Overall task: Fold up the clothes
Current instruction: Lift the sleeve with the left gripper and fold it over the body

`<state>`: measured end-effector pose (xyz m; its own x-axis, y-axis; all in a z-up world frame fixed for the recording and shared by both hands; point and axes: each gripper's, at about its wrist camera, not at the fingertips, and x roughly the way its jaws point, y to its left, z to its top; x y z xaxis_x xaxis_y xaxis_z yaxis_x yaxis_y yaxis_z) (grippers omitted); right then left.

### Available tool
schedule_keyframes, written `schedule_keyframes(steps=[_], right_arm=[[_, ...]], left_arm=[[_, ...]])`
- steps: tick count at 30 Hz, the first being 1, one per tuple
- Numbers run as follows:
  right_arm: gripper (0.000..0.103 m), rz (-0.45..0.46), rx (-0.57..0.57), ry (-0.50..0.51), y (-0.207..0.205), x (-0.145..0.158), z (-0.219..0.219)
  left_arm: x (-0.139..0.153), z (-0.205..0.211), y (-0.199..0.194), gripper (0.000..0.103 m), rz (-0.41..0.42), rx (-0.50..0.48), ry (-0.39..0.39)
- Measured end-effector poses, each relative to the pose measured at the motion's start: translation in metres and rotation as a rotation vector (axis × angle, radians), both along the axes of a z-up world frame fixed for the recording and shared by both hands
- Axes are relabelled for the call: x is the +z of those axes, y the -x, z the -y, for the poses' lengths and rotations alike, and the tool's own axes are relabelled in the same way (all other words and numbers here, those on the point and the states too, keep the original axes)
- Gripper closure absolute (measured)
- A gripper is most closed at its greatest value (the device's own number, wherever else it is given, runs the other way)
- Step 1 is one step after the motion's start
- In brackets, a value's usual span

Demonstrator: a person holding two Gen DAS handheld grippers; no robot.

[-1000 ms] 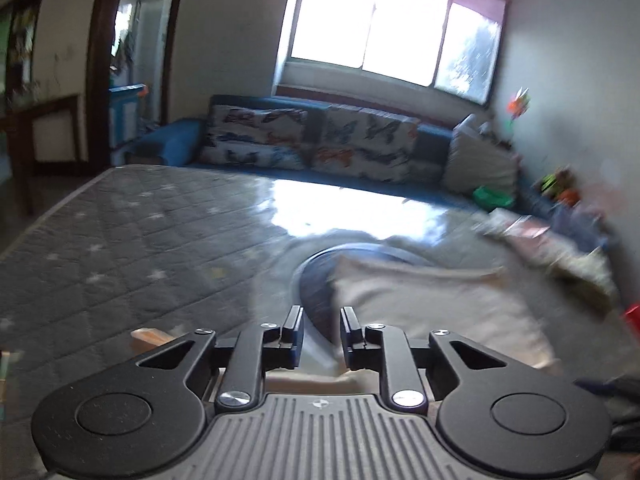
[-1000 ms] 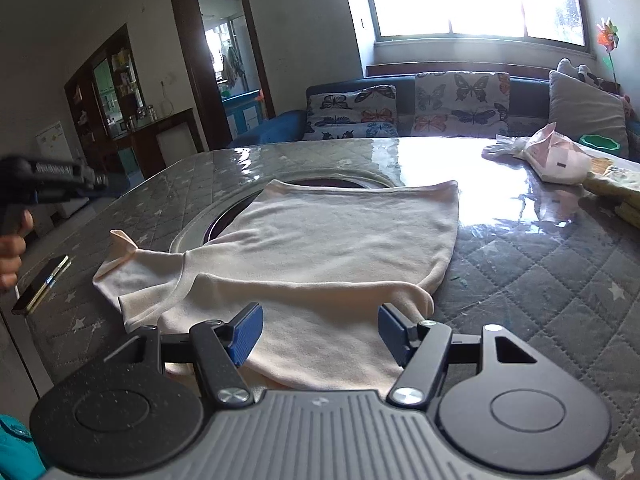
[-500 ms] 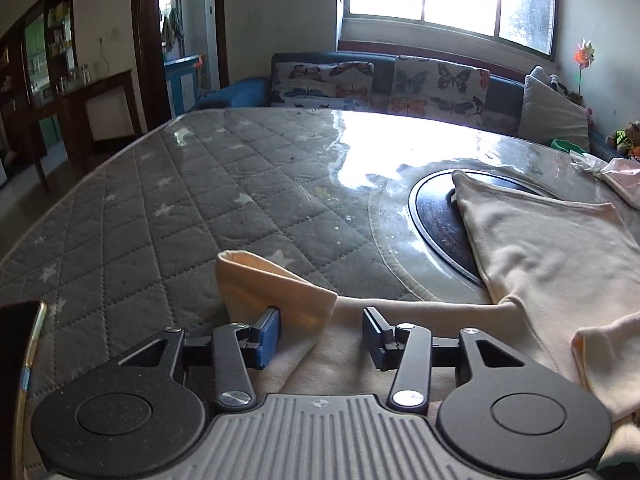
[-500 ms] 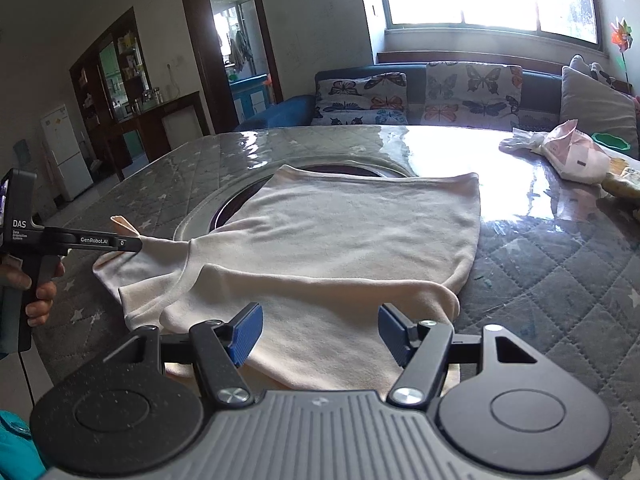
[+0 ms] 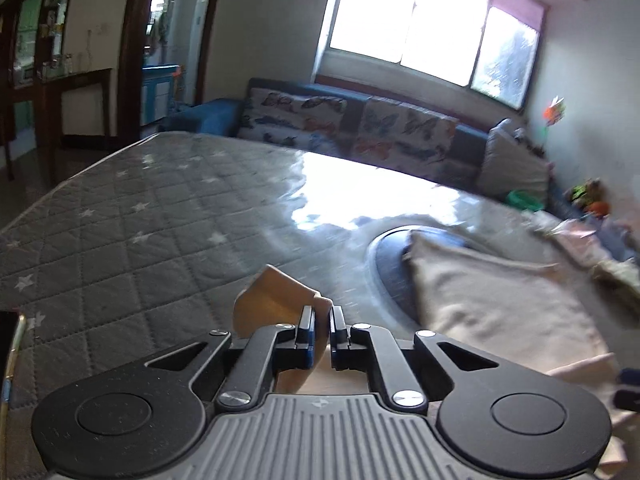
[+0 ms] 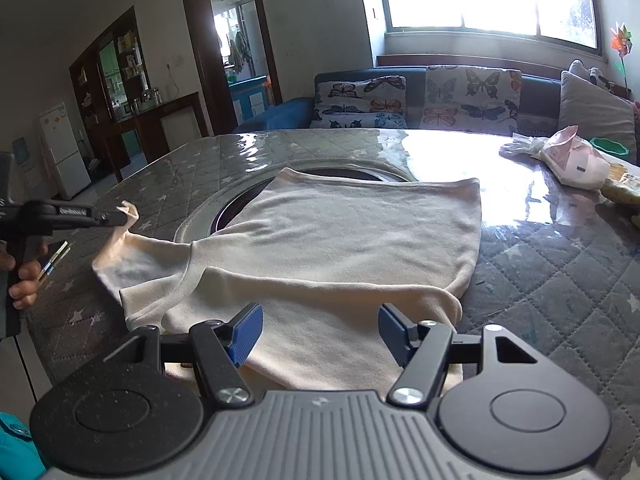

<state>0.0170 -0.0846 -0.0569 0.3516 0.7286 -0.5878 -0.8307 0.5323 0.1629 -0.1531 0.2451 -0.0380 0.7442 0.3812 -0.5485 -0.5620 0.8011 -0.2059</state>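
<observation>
Left wrist: sleeve [image 5: 276, 292] apparently pinched between closed fingers [image 5: 307, 330].

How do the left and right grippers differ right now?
The left gripper is shut on the cream shirt's sleeve and lifts its tip; the right gripper is open, holding nothing. The left is at the shirt's side, the right over its near edge. Both are black with blue pads.

One cream garment [image 6: 340, 240] lies spread on the one quilted bench [image 6: 560, 280]. Two tools show: the left tool [image 6: 120, 216] and the right tool [image 6: 320, 330]. One phone [image 6: 54, 260] lies at the bench's left edge. Two butterfly cushions [image 6: 360, 100] and one grey pillow [image 6: 592, 108] sit on the one sofa [image 6: 536, 96]. One white fridge [image 6: 60, 148] stands at the left wall.
</observation>
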Motion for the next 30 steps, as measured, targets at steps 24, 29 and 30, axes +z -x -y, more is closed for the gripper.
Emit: schedule_keyframes(steps=[24, 29, 30], right_arm=[[0.038, 0.012, -0.117, -0.075, -0.007, 0.004, 0.056], [0.038, 0.004, -0.128, -0.065, -0.009, 0.002, 0.057], [0.038, 0.005, -0.127, -0.063, -0.009, 0.002, 0.056]], left_arm=[[0.058, 0.134, -0.099, 0.093, 0.169, -0.601, 0.221], [0.036, 0.136, -0.102, 0.082, 0.096, -0.623, 0.23], [0.035, 0.131, -0.096, 0.072, 0.094, -0.615, 0.218]])
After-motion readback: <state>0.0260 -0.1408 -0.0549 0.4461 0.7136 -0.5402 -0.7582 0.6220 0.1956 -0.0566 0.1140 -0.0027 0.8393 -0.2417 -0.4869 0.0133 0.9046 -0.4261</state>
